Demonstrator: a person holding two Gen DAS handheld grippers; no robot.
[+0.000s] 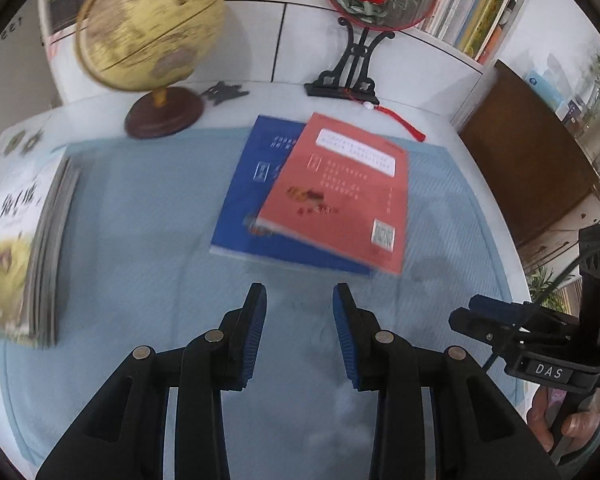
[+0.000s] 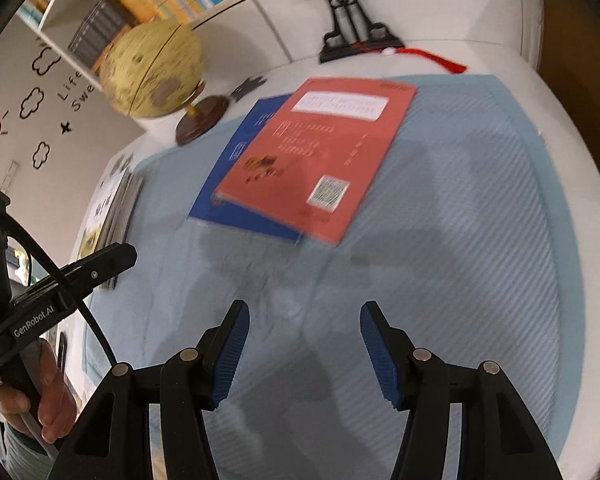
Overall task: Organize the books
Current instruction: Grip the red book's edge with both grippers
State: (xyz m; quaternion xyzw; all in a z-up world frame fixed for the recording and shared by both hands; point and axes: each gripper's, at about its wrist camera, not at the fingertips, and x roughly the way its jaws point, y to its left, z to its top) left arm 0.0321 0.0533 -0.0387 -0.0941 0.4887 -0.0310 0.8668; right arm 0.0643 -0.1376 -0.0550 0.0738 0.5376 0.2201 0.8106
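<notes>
Books are what I am after, and two of them lie ahead of me in the middle of the blue mat (image 1: 140, 216): a red book (image 1: 340, 196) resting askew on top of a blue book (image 1: 252, 200), its near corner jutting past the blue one's edge. A third stack, the pile of thin books (image 1: 28, 248), sits at the mat's left side near the globe (image 1: 148, 28). My left claw (image 1: 300, 304) hangs over bare mat just short of the pair, jaws partly apart and holding nothing. My right claw (image 2: 304, 320) hovers beside it, spread somewhat wider, also empty. Both views are smeared, so I judge the approach is not yet settled.

To do this step well, I think I should square the two books before lifting anything. The overhanging red corner is the easy purchase: my right claw can take it at the near right edge, where a pad can get beneath the cover. My left claw should steady the blue book's near left edge so it does not slide on the table. The cover is thin and glossy, so a shallow pinch may slip; I want the pads well onto the edge. The fan stand (image 1: 348, 76) and its red tassel (image 1: 404, 122) lie just behind, so I should draw the books toward me.
</notes>
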